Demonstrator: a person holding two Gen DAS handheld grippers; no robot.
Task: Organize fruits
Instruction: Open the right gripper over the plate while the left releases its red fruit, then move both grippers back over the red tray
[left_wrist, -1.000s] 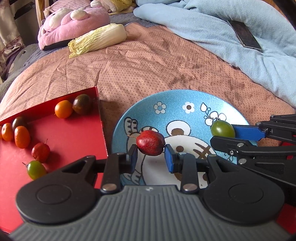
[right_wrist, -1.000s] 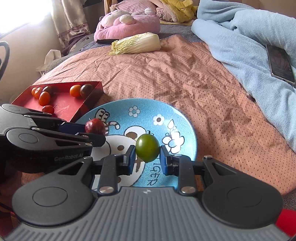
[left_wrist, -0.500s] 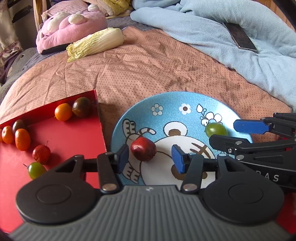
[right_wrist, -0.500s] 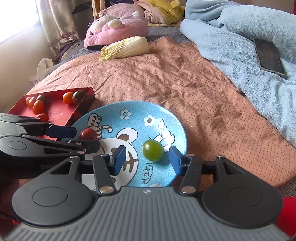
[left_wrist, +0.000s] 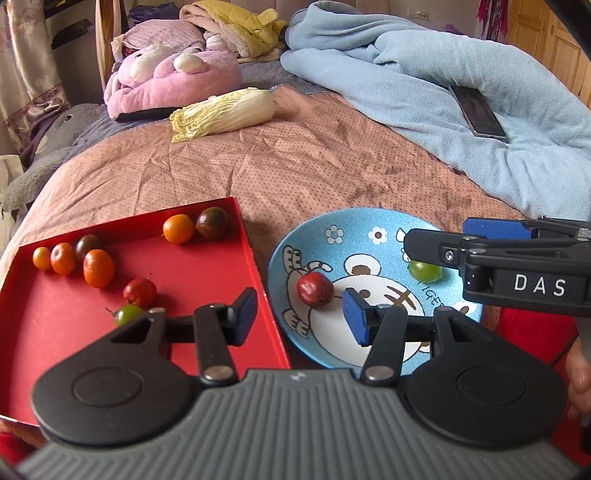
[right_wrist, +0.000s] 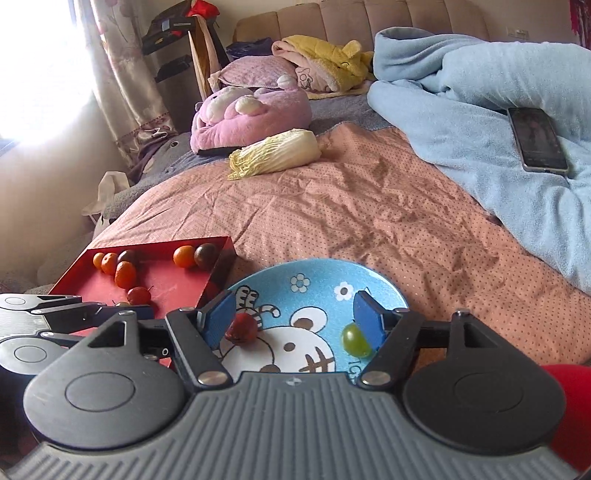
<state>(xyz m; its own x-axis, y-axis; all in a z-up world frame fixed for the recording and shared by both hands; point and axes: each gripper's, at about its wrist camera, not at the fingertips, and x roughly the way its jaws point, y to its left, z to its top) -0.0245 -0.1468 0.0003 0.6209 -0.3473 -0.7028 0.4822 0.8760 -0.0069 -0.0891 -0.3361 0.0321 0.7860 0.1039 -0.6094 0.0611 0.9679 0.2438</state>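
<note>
A blue cartoon plate (left_wrist: 373, 221) (right_wrist: 317, 271) lies on the bedspread. On it lie a dark red fruit (left_wrist: 315, 289) (right_wrist: 242, 328) and a green fruit (left_wrist: 424, 270) (right_wrist: 354, 339). My left gripper (left_wrist: 300, 317) is open and empty, raised over the plate's left edge. My right gripper (right_wrist: 293, 323) is open and empty above the plate; it also shows in the left wrist view (left_wrist: 495, 240). A red tray (left_wrist: 207, 273) (right_wrist: 166, 277) to the left holds several small orange, dark, red and green fruits.
A napa cabbage (left_wrist: 225, 114) (right_wrist: 275, 153) lies farther back on the bedspread. A pink plush pillow (left_wrist: 173, 83) is behind it. A light blue blanket (left_wrist: 443, 96) with a phone (left_wrist: 478, 110) (right_wrist: 537, 138) on it fills the right side.
Both grippers opened and let go of their fruits onto the plate. Both then pulled back and up; the left one shifted left toward the tray.
</note>
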